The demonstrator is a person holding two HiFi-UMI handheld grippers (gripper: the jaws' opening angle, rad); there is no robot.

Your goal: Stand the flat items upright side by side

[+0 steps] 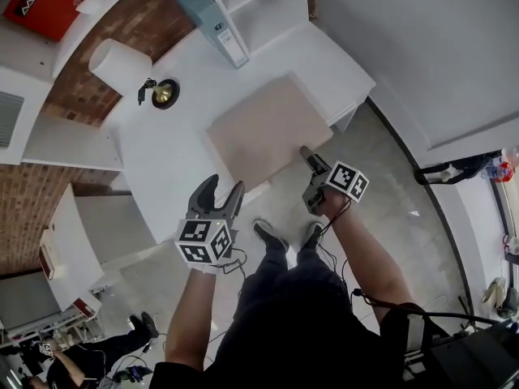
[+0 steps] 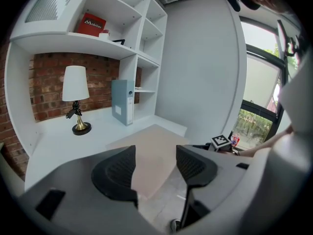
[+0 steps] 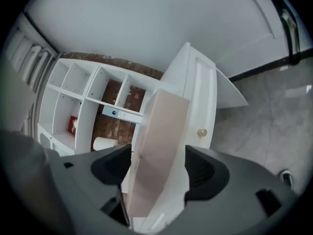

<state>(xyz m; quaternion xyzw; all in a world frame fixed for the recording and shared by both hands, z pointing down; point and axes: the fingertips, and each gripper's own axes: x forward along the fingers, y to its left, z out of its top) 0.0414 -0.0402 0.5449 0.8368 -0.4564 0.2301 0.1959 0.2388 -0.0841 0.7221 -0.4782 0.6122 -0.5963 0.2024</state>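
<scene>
Right, starting at my right gripper (image 3: pixel 157 168): it is rolled onto its side with its jaws spread wide. The beige flat item (image 1: pixel 268 132) runs up through the gap between the pads, and neither pad presses on it, so nothing is gripped yet. My left gripper (image 1: pixel 225 186) is also open and empty, and it sits just short of the item's near-left corner.

The item lies flat on the white desk (image 1: pixel 162 160). Its long near edge runs along the desk's front, with one gripper at each end of that edge. I judge the right one the nearer, already at the right-hand end.

Further back, a blue binder (image 1: pixel 212 19) stands upright against the shelving, with a lamp (image 1: pixel 122 67) to its left. That binder looks like the neighbour to stand this item beside.
</scene>
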